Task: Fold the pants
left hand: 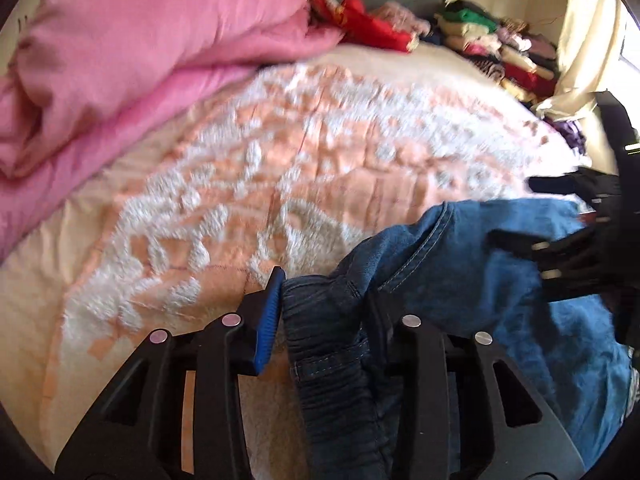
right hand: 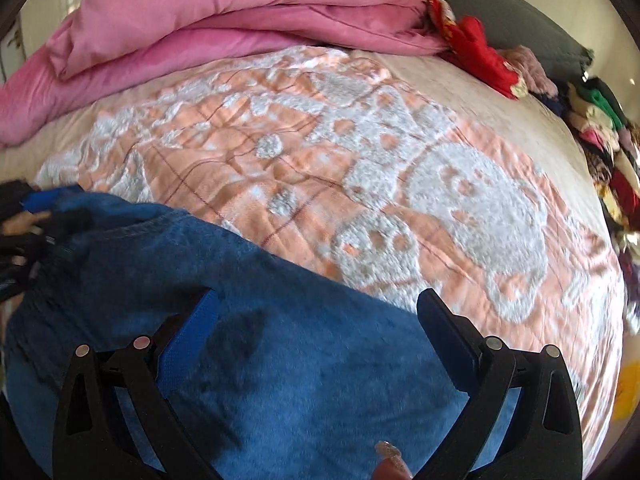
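With the elastic waistband pinched between my left gripper [left hand: 320, 320], I hold the jeans [right hand: 280, 360] bunched near the bed's [right hand: 400, 200] front edge so they can be spread. My right gripper [right hand: 316, 312] hovers over the denim, jaws apart, holding nothing. A pink duvet [right hand: 220, 12] crowds the far edge; piled clothes [right hand: 608, 152] line the right side.

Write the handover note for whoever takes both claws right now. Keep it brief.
Left claw: shut on the jeans at the elastic waistband.
Right claw: open, over the denim, gripping nothing.
Jeans: bunched at the near edge of the bedspread; pink duvet folded at the far side, clothes pile beyond the bed.
Done: one waistband grasp only.
Left: take a second hold, spread the jeans flat, fold.
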Demonstrator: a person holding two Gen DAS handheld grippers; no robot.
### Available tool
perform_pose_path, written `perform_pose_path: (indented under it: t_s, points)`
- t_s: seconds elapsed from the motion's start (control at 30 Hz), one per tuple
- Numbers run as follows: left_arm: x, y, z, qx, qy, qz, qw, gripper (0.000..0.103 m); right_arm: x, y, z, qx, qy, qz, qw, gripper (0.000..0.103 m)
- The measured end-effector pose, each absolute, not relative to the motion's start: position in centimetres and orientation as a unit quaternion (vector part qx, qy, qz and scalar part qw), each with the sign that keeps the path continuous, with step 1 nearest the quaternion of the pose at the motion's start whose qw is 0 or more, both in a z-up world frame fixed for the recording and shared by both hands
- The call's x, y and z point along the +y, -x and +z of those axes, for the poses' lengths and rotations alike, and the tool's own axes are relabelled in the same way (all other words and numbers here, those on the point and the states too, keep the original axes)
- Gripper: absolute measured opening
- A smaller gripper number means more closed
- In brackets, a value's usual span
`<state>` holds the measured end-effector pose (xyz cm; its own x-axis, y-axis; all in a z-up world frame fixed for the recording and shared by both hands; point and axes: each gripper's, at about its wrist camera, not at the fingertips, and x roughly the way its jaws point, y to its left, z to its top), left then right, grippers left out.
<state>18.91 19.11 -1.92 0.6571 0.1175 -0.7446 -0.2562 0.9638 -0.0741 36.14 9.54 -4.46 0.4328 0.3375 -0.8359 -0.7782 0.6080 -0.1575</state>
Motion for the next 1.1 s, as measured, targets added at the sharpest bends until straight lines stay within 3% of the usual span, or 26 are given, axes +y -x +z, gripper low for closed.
perform_pose_path:
  t_s: [0.3, 0.33, 0.4, 0.47, 0.53, 0.6, 1.1]
  points:
    - [17.4, -16.2, 0.7, 0.356, 0.089, 0.075, 0.927, 0.029, 11.3, -35.3, -5.4, 0.38, 0.334, 0.363, 0.782, 0.098]
    - [17.3, -16.1, 0.7, 0.357, 0.087, 0.075, 0.927, 0.029, 11.4, -35.1, -5.6, 0.378, 0.335, 0.369, 0.78, 0.093]
    - [17.1, -16.1, 0.6, 0.358, 0.085, 0.076, 0.927, 0.029, 11.2, -34.9, -5.7, 0.387, 0.321, 0.387, 0.773, 0.069]
    - [17.2, -15.9, 0.5, 0.359, 0.087, 0.077, 0.926, 0.029, 11.1, -34.4, -5.5, 0.394, 0.301, 0.403, 0.769, 0.036]
    - [17.2, -15.6, 0.6, 0.357, 0.082, 0.083, 0.927, 0.029, 10.8, -33.6, -5.1, 0.389, 0.297, 0.408, 0.771, 0.018]
    - [17.2, -15.3, 0.8, 0.354, 0.08, 0.087, 0.928, 0.029, 9.9, -32.6, -4.3, 0.379, 0.285, 0.404, 0.782, 0.012]
    - [14.0, -8.1, 3.3, 0.319, 0.087, 0.046, 0.943, 0.029, -2.0, -19.4, 3.6, 0.329, 0.139, 0.451, 0.818, 0.01]
